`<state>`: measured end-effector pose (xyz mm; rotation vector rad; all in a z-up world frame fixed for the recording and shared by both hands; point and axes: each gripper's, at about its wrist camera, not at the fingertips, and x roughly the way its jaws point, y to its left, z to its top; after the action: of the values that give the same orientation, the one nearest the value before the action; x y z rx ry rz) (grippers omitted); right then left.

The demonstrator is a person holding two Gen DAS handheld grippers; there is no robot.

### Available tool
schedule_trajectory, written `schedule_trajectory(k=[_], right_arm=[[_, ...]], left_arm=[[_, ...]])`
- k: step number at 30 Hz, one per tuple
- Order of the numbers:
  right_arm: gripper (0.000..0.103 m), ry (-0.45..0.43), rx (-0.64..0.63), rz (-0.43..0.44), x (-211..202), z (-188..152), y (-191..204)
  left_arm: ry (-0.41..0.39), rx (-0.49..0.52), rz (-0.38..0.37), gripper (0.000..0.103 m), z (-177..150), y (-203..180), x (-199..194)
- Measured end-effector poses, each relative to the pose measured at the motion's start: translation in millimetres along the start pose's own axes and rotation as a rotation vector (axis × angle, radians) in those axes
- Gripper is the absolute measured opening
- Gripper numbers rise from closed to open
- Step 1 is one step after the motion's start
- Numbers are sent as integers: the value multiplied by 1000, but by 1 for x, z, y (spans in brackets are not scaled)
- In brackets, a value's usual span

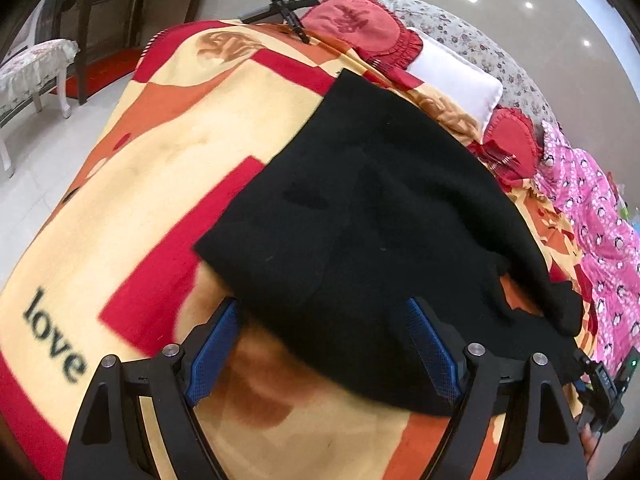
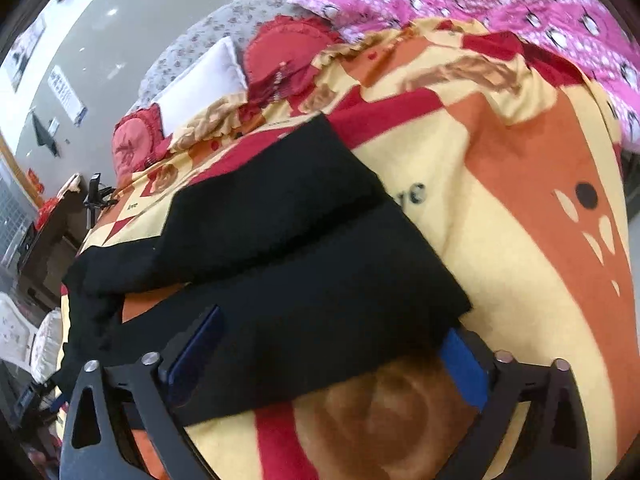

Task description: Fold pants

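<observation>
**Both claws at the near hem**

The black pants (image 1: 372,216) lie flat on the blanket (image 1: 168,132), long axis running from the near edge away toward the pillows (image 1: 456,76). The left gripper (image 1: 324,344) has its jaws spread wide, the near edge of the cloth lying between its fingers. The right gripper (image 2: 328,356) is likewise spread, straddling the near edge of the other leg. Neither is clamped. I judge both equally near; the next fold likely carries this hem away toward the far end
</observation>
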<state>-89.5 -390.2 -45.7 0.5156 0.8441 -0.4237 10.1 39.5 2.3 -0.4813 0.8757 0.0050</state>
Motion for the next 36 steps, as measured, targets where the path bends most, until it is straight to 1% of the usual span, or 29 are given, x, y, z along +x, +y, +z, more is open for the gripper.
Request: schedule_trajectory(k=[1,2,3,4,5,6,7,9,11,13,16,19,20,22,24,25,26,27,28,29,30,31,33,35,36], right_arm=[[78,-6,-10,10,1,0,1],[58,-9,-19,10,1,1,3],[36,-14,-29,-1,2,2,5],[21,-12,-28,20,2,3,4],[6,1,-10,44,3,3,2],[6,5,11,60,3,3,0],[6,-2,12,64,0,2,-1],[6,-24,14,77,-13,-1,-1],[6,-45,12,95,-28,-4,1],[6,-61,2,102,-45,-7,6],[5,-76,-27,131,-77,-19,15],[5,-85,-42,148,-110,-40,16],[6,-77,-35,145,-113,-48,14],[10,-32,-29,114,-111,-63,6],[23,65,-39,22,-92,-78,-3],[25,96,-43,-20,-87,-82,-7],[24,102,-55,-55,-87,-84,-9],[32,92,-64,-70,-90,-85,-10],[37,70,-61,-93,-99,-83,-13],[42,52,-57,-108,-106,-80,-15],[45,30,-56,-126,-113,-76,-16],[46,-3,-62,-140,-123,-71,-15],[50,-33,-71,-114,-134,-66,-10],[54,-46,-85,-37,-136,-63,3],[55,-38,-106,3,-132,-62,14]], left_arm=[[-6,8,-2,79,0,-1,1],[-11,16,-6,63,-1,-3,3],[-3,24,-7,33,0,-3,7],[11,36,9,21,1,-4,11],[15,42,-4,19,2,-3,11],[18,39,-22,14,3,-2,10],[26,36,-48,13,4,0,8],[21,39,-78,12,8,3,0],[13,36,-117,12,13,8,-15],[0,54,-144,11,16,12,-31],[-7,94,-156,12,15,19,-53],[24,106,-147,12,2,35,-60],[39,105,-138,13,-2,41,-59],[78,112,-93,15,-14,53,-47],[109,96,-76,17,-21,63,-38],[112,80,-82,20,-21,67,-39],[103,75,-81,24,-21,70,-44],[90,78,-67,33,-18,71,-49],[67,82,-49,38,-16,72,-58],[47,87,-36,39,-16,69,-65],[29,94,-17,39,-15,70,-72],[9,105,10,38,-15,70,-80],[-21,121,40,38,-14,69,-92],[-37,129,40,38,-17,61,-99],[-38,130,28,38,-18,57,-101]])
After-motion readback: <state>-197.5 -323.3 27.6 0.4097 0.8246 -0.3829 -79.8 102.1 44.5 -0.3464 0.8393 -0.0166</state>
